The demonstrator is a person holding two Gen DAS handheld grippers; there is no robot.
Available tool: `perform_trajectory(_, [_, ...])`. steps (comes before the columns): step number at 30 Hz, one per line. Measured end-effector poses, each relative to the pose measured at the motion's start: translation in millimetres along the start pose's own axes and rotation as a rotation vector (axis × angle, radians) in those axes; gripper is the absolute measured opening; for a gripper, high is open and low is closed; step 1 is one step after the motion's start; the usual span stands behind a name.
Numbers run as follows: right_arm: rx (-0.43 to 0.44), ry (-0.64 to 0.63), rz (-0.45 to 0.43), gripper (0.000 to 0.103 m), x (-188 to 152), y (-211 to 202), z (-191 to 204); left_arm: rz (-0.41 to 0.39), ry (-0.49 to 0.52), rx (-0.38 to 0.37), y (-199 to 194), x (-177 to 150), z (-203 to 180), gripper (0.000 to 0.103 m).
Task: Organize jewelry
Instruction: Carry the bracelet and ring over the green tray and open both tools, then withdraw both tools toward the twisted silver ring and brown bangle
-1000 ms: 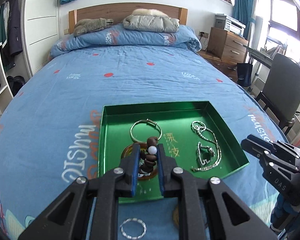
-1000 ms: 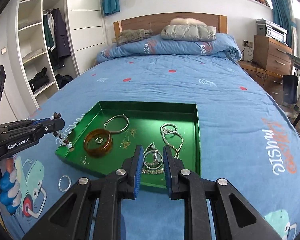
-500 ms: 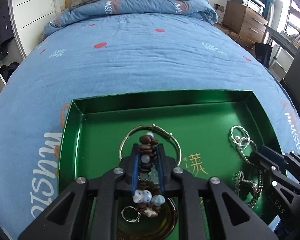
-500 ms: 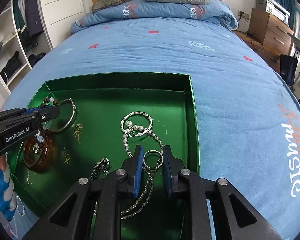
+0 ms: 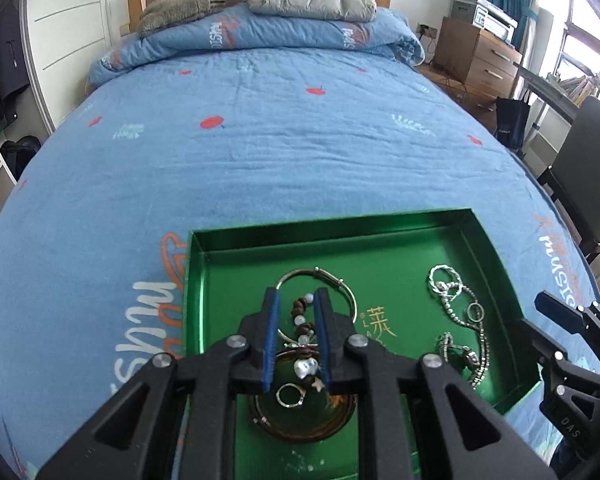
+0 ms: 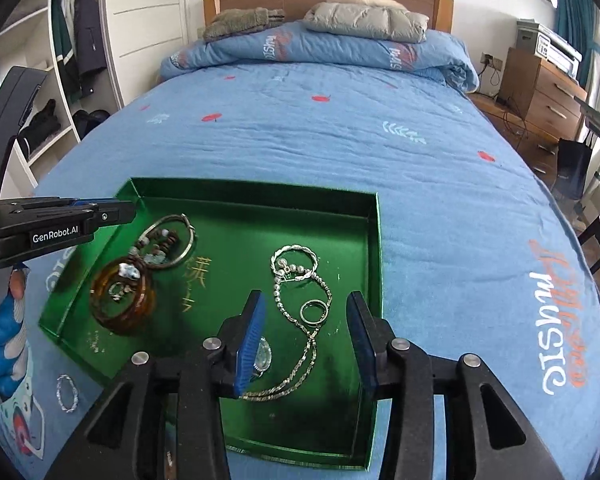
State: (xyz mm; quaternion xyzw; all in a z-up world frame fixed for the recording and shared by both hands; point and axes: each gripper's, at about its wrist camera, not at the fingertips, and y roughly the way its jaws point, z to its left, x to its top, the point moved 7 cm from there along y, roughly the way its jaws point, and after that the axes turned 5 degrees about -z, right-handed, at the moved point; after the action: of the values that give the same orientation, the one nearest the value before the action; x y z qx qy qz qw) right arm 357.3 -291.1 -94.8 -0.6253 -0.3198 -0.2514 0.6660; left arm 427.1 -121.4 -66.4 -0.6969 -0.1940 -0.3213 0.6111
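Observation:
A green tray [image 5: 400,236] [image 6: 256,200] lies on the blue bed. My left gripper [image 5: 298,306] hangs open above the tray's left part; a brown and white bead bracelet [image 5: 302,320] [image 6: 156,246] lies below it, across a gold bangle [image 5: 340,284] and an amber bangle [image 6: 120,300]. My right gripper [image 6: 306,308] is open over the tray's right part. A small silver ring [image 6: 313,312] lies between its fingers on a silver chain [image 6: 296,268]. Another silver ring [image 6: 67,392] lies on the bedspread left of the tray.
The bedspread [image 5: 280,140] stretches back to pillows and a folded jacket [image 5: 312,0] at the headboard. A wooden dresser [image 5: 480,56] and a dark chair [image 5: 580,168] stand to the right. Shelves with clothes [image 6: 56,80] stand to the left.
My left gripper opened and let the bead bracelet drop onto the bangles. My right gripper opened and let the small silver ring fall onto the chain. Both rose slightly.

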Motion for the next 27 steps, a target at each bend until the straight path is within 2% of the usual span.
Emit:
perform_trajectory(6, [0.021, -0.008, -0.108, 0.045, 5, -86, 15, -0.132, -0.007, -0.019, -100, 6, 13, 0.017])
perform_trajectory(11, [0.034, 0.008, -0.180, 0.049, -8, -159, 24, -0.190, 0.006, 0.003, -174, -12, 24, 0.017])
perform_trajectory(14, [0.020, 0.019, -0.208, 0.050, -23, -195, 26, -0.207, -0.006, 0.000, -210, -30, 32, 0.022])
perform_trajectory(22, [-0.004, 0.058, -0.236, 0.050, -65, -257, 27, -0.223, -0.019, 0.008, -271, -81, 43, 0.026])
perform_trajectory(27, [0.000, 0.067, -0.251, 0.050, -81, -276, 34, -0.223, -0.040, -0.025, -288, -100, 45, 0.026])
